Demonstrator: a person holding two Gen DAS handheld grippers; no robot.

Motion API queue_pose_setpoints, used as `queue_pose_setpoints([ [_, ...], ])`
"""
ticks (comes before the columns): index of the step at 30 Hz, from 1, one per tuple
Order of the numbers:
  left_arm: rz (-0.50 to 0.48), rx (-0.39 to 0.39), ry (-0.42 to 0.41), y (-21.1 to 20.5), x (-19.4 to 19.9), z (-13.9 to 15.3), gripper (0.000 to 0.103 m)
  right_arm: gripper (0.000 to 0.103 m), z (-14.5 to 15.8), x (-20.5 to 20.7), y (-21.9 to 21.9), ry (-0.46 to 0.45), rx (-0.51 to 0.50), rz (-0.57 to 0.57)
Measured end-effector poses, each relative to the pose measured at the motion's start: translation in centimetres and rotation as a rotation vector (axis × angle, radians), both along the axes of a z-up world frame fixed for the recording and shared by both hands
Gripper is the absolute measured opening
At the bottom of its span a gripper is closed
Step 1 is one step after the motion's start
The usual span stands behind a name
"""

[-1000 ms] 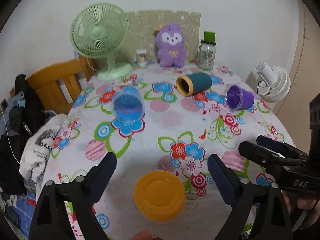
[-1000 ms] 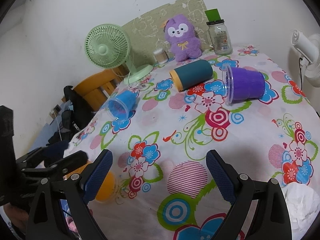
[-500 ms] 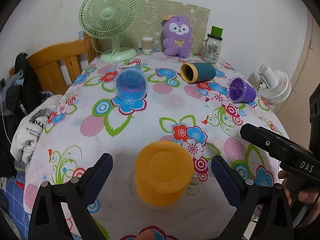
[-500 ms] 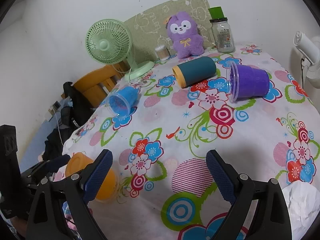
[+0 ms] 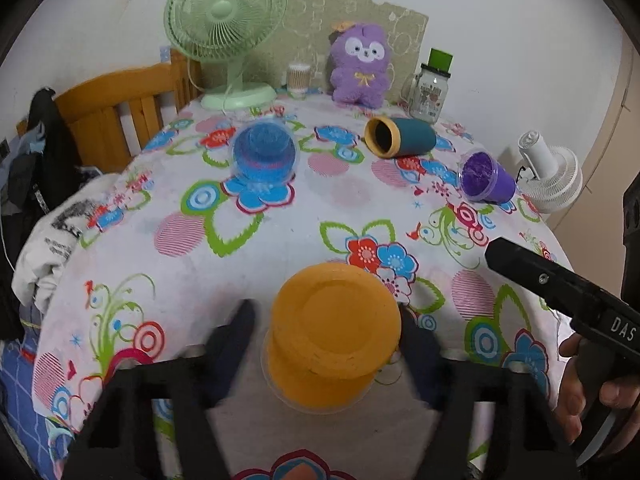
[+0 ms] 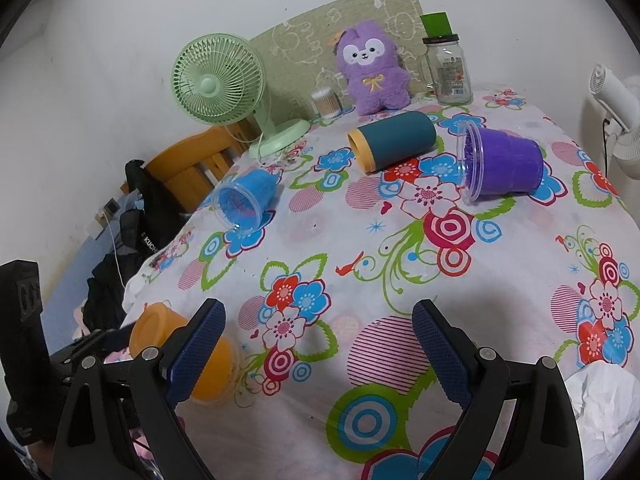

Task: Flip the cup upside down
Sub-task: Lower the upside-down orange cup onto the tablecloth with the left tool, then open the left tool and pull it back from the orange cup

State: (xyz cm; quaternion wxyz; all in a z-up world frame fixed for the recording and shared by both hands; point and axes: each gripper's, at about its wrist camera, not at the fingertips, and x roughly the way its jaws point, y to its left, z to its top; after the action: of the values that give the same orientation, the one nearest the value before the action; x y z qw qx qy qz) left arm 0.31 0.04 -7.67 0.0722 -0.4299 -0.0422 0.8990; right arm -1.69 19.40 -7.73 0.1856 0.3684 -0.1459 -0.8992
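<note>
An orange cup [image 5: 334,334] stands upside down near the table's front edge, base up; it also shows in the right wrist view [image 6: 160,330]. My left gripper [image 5: 326,344] straddles it, blurred, its fingers close on both sides; contact is unclear. A blue cup [image 5: 264,154], a teal tumbler [image 5: 400,136] and a purple cup [image 5: 486,178] lie on their sides farther back. My right gripper [image 6: 318,354] is open and empty over the floral tablecloth [image 6: 400,280].
A green fan [image 5: 226,28], a purple plush toy [image 5: 360,66], a glass jar [image 5: 432,88] and a cotton swab tub [image 5: 298,78] stand along the back. A wooden chair [image 5: 116,120] with clothes is at left, a white fan [image 5: 550,172] at right.
My left gripper has narrowed from wide open around the orange cup and the view has risen over it. The right gripper has barely moved.
</note>
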Motion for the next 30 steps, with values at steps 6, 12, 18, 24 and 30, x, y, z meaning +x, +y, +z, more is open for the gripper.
queue_pose_setpoints([
  [6,0.005,0.010,0.029,0.2,-0.5,0.7,0.057,0.096,0.1,0.0,0.3,0.004,0.000,-0.013],
  [12,0.000,0.010,0.066,1.2,-1.6,1.6,0.057,0.096,0.5,0.2,1.0,0.015,0.002,-0.027],
  [18,-0.021,-0.003,0.016,2.2,-2.8,0.3,0.060,0.096,0.4,0.4,1.6,0.008,0.001,-0.039],
  [24,-0.020,-0.027,0.046,2.6,-2.0,0.7,0.093,0.096,0.3,0.3,1.4,0.003,0.001,-0.035],
  [30,-0.012,-0.054,0.080,2.3,-1.4,1.8,0.095,0.096,0.8,0.5,1.0,0.014,0.003,-0.026],
])
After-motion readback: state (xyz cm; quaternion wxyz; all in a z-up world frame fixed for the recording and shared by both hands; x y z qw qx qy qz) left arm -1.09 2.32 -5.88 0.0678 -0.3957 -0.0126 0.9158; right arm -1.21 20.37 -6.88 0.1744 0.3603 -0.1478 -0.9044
